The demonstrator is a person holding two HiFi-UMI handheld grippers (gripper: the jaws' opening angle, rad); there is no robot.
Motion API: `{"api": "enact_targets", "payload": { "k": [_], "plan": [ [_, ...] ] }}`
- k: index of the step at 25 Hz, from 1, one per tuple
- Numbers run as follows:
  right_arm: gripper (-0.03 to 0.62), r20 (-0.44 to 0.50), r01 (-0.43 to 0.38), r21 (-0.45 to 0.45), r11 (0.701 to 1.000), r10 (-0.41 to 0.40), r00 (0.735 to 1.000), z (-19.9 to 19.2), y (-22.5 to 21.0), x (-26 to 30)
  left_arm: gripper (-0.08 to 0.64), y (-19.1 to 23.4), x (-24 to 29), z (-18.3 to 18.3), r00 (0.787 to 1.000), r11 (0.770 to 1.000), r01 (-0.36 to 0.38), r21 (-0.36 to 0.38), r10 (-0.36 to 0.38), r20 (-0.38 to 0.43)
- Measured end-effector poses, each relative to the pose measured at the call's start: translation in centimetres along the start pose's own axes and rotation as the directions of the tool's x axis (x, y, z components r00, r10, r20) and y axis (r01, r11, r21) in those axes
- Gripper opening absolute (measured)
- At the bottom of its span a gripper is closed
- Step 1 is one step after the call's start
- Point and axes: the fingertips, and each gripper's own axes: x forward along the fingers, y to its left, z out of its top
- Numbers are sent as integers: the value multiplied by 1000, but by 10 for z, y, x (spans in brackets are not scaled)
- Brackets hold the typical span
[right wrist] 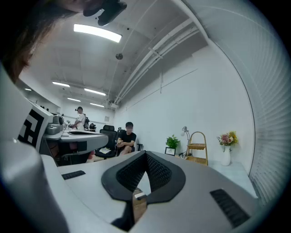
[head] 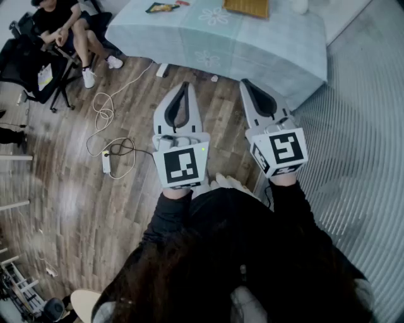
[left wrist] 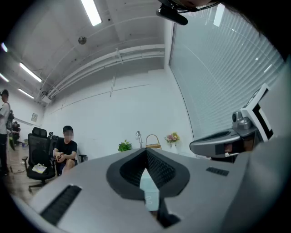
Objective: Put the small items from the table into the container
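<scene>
Dark sleeves [head: 169, 217] hold both tools level, short of the table [head: 265, 50]. The left hand-held gripper [head: 183, 88] and right hand-held gripper [head: 246, 85] are each closed on nothing. The task looks unstarted: a colourful packet [head: 163, 7] lies on the cloth, apart from the wooden basket [head: 246, 6], probably the container.

Bright, even light from ceiling strip lights [right wrist: 97, 32] (mild glare); fisheye-bent edges, dark corners.
</scene>
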Motion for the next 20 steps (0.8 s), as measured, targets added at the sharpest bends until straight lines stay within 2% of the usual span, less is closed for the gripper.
{"api": "enact_targets", "payload": {
  "k": [11,20],
  "plan": [
    [25,-9,-12,3,1000,12,1000,-1,4,26,2,20,16,0,1000,1000,3,1,-3,6],
    [26,25,32,13,999,-32,999,5,1,51,3,44,30,-8,1000,1000,9,-15,-9,-1]
  ]
}}
